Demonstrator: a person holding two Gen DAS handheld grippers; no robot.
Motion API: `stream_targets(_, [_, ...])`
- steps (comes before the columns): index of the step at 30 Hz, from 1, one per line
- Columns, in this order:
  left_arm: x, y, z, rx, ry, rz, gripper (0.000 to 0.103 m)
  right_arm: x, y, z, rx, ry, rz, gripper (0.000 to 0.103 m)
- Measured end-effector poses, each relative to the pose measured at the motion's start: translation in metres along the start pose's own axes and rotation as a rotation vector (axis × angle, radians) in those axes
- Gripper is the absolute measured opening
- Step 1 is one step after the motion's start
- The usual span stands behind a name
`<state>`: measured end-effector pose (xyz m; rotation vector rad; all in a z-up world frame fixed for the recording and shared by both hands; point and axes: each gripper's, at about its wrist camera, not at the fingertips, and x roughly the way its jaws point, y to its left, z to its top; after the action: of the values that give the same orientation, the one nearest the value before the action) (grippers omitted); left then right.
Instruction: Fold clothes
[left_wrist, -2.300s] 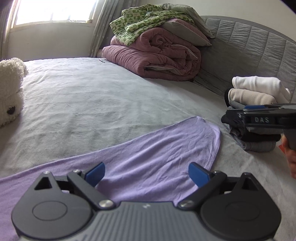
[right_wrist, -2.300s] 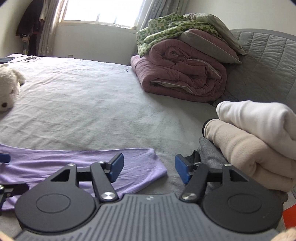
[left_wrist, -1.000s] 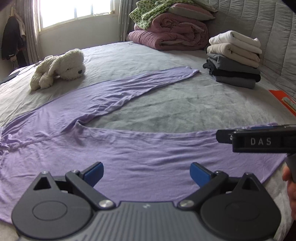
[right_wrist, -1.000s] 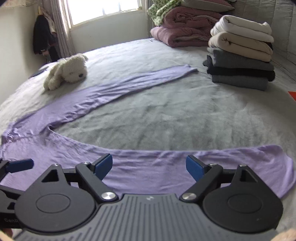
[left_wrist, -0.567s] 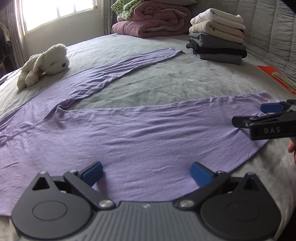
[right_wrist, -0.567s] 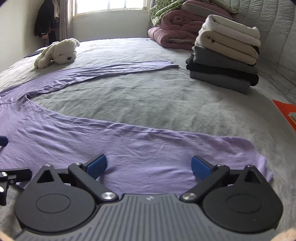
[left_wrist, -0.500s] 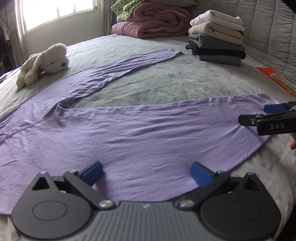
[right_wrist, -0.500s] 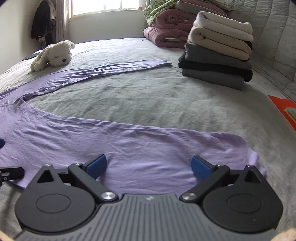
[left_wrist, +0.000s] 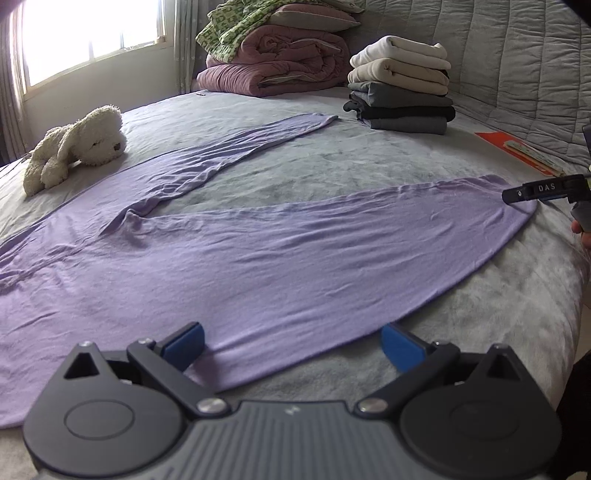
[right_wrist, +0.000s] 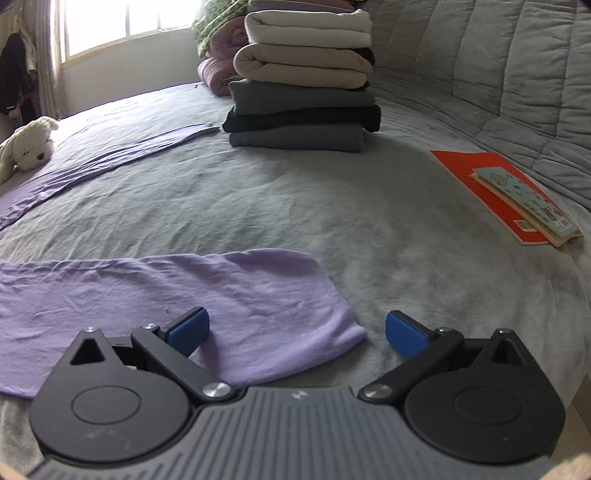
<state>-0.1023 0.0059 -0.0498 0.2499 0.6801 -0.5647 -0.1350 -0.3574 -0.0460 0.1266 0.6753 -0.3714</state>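
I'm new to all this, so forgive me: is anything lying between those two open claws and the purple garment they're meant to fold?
Nothing visible. The purple garment lies flat on the bed, its near edge right between the open left gripper, its corner by the open right gripper. The stack of folded clothes, books and plush toy sit well away.

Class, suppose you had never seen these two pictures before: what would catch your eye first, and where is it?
The purple garment spread flat across the grey bed, one long part reaching toward the stack of folded clothes by the headboard. Both grippers hang open over its near edge: the left gripper at the hem, the right gripper at its right end. A white plush toy lies at the far left.
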Motion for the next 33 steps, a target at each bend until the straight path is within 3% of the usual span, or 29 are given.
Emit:
stream_targets(5, [-0.011, 0.032, 0.0, -0.039, -0.018, 0.072, 0.102, -0.005, 0.02, 0.011, -0.044, -0.043, 0.009, 0.103])
stream_targets(21, [-0.031, 0.15, -0.032, -0.296, 0.061, 0.33, 0.102, -0.013, 0.181, 0.016, -0.337, -0.015, 0.284, 0.103])
stream_targets(25, [-0.043, 0.168, -0.036, -0.374, 0.071, 0.344, 0.102, -0.017, 0.208, 0.019, -0.354, -0.003, 0.318, 0.103])
stream_targets(29, [-0.051, 0.179, -0.035, -0.431, 0.089, 0.413, 0.102, -0.024, 0.232, 0.021, -0.375, 0.01, 0.344, 0.103])
stream_targets(33, [-0.061, 0.19, -0.032, -0.551, 0.048, 0.378, 0.102, -0.027, 0.25, 0.021, -0.398, 0.003, 0.373, 0.103])
